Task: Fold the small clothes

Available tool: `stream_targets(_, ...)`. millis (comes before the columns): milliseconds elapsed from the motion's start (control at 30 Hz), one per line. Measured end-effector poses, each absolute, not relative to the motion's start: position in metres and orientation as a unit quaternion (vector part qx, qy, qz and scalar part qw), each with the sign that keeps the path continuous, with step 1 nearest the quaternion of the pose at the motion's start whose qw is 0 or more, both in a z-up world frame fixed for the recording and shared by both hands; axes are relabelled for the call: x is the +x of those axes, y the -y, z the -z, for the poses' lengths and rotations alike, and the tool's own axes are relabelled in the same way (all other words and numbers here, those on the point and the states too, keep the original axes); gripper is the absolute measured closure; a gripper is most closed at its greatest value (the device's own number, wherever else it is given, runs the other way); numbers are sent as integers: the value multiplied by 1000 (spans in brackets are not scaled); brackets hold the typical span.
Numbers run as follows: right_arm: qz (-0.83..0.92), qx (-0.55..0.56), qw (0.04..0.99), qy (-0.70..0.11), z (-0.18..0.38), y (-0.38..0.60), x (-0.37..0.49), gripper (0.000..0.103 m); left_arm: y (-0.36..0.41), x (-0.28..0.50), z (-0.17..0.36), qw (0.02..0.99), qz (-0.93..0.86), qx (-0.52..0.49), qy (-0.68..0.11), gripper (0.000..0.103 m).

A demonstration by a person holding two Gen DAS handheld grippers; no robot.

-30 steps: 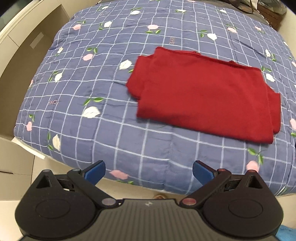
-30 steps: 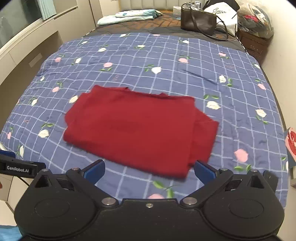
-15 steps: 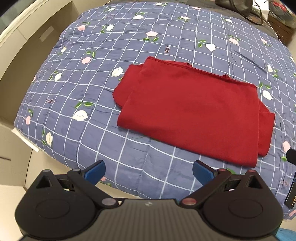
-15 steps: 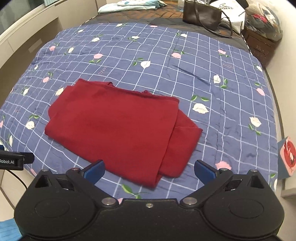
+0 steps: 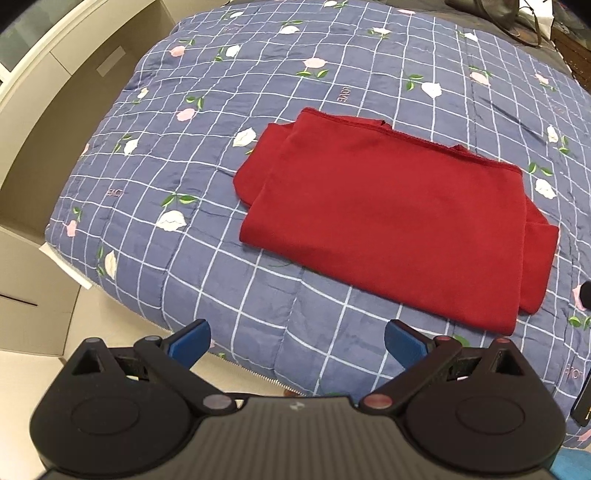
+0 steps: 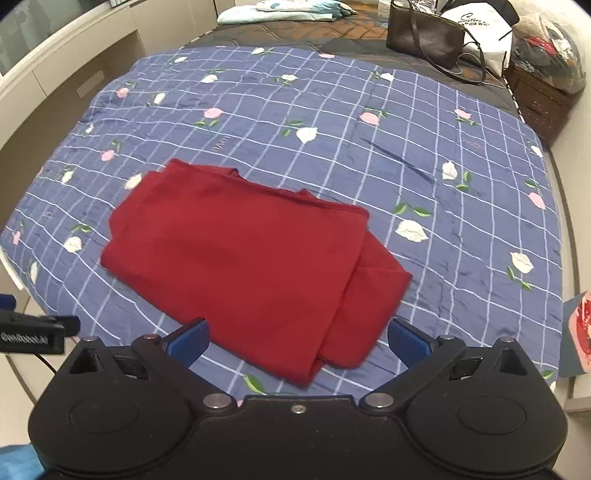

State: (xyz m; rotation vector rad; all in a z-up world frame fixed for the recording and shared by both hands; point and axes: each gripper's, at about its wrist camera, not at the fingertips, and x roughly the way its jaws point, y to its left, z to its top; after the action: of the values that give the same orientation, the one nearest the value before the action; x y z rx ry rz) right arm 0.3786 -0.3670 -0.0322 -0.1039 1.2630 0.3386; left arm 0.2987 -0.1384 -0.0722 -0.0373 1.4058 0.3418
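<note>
A red garment lies folded into a flat rectangle on the blue checked quilt, with a narrower layer sticking out along its right side. My left gripper hovers open above the quilt's near edge, short of the cloth and empty. In the right wrist view the same red garment lies just ahead. My right gripper is open over its near corner, and nothing sits between the blue fingertips.
Beige cabinets run along the left of the bed. A brown handbag, a white bag and a wooden nightstand stand at the far right. Folded light-blue cloth lies at the head. The quilt drops off near me.
Both grippers have risen and drawn back a little, so more of the bed shows. The garment stays in place, and both grippers stay open.
</note>
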Motion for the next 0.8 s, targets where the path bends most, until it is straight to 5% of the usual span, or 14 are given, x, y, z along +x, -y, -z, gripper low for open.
stream_targets(800,-138,-46,790,-596,34,320,407,1,89,328,90,734,-150,-20,-662,1)
